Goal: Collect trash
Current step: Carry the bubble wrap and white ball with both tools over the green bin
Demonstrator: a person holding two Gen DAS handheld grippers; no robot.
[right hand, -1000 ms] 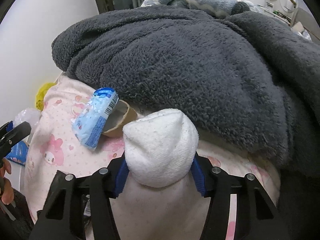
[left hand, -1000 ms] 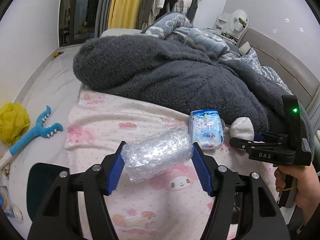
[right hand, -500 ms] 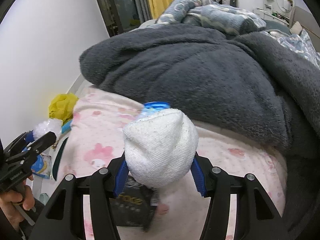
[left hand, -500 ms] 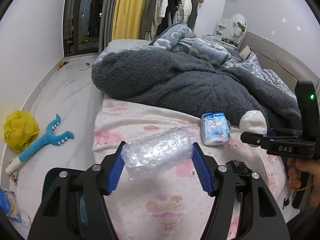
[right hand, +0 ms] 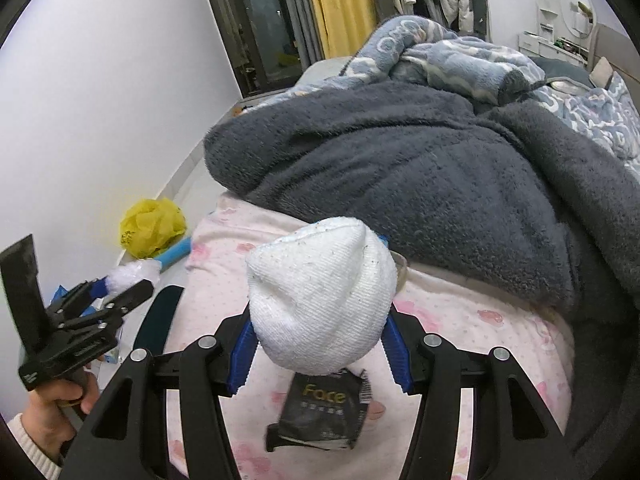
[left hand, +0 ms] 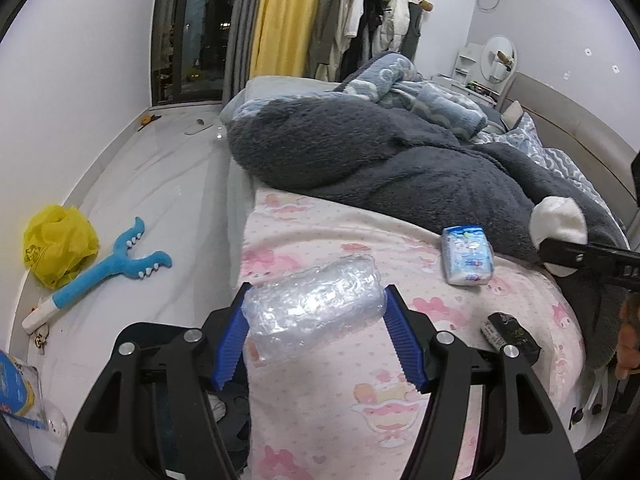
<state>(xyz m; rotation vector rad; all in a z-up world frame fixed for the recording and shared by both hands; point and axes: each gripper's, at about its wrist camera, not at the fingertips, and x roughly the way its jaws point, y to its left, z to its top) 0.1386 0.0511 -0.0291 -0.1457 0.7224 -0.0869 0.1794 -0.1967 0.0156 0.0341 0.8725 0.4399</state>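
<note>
Both sets of jaws are pinching something. On the left, the left gripper (left hand: 315, 312) squeezes a crinkly clear plastic wad (left hand: 313, 307) above the pink bedsheet (left hand: 360, 416). A blue tissue pack (left hand: 467, 255) and a black packet (right hand: 320, 412) lie on that sheet. On the right, the right gripper (right hand: 316, 344) squeezes a white sock ball (right hand: 320, 296) near the gray blanket (right hand: 420, 168).

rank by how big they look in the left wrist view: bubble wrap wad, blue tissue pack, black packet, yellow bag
1. bubble wrap wad, though nearest the camera
2. yellow bag
3. blue tissue pack and black packet: too alike to rank
</note>
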